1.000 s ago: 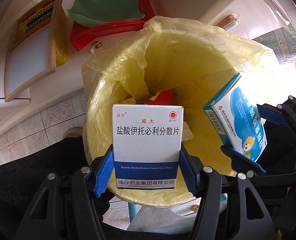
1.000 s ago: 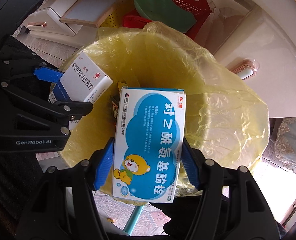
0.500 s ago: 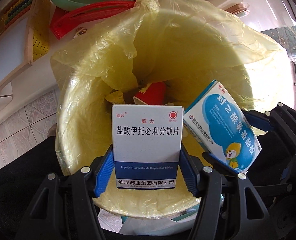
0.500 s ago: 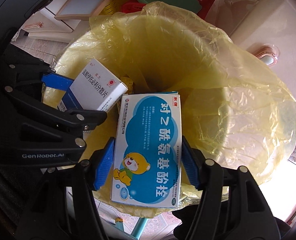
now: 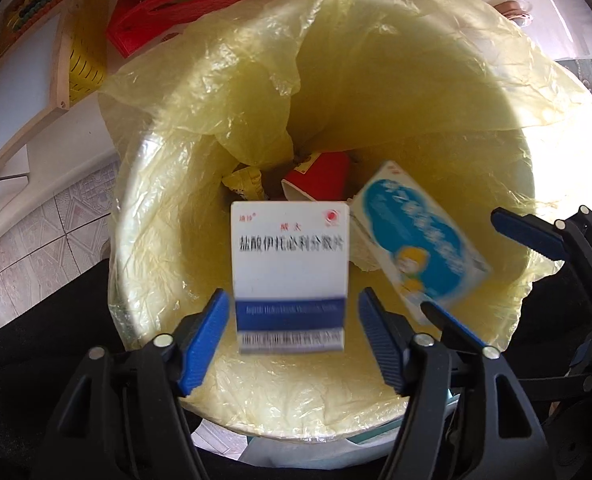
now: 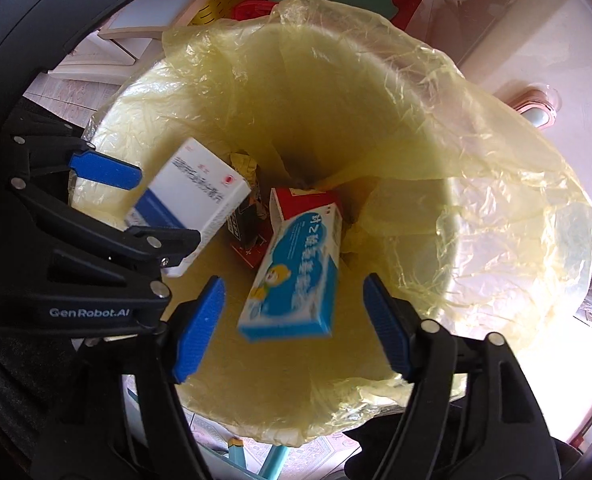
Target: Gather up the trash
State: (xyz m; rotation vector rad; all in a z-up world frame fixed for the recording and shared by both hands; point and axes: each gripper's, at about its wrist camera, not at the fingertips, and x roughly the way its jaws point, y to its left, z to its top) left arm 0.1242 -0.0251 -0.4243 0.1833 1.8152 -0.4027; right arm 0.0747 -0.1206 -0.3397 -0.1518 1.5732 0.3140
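We let both boxes go over the bin.
Left gripper (image 5: 292,340) and right gripper (image 6: 292,320) are opening; the white box (image 5: 290,272) and blue box (image 6: 296,276), clamped a moment ago (now blurred), drop clear of the pads into the yellow-lined bin (image 5: 144,264).

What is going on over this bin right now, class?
A person holds two grippers over a bin lined with a yellow bag. The left gripper is opening and the white medicine box sits loose between its pads. The right gripper is opening too, and the blue medicine box is dropping. A red carton already lies inside.
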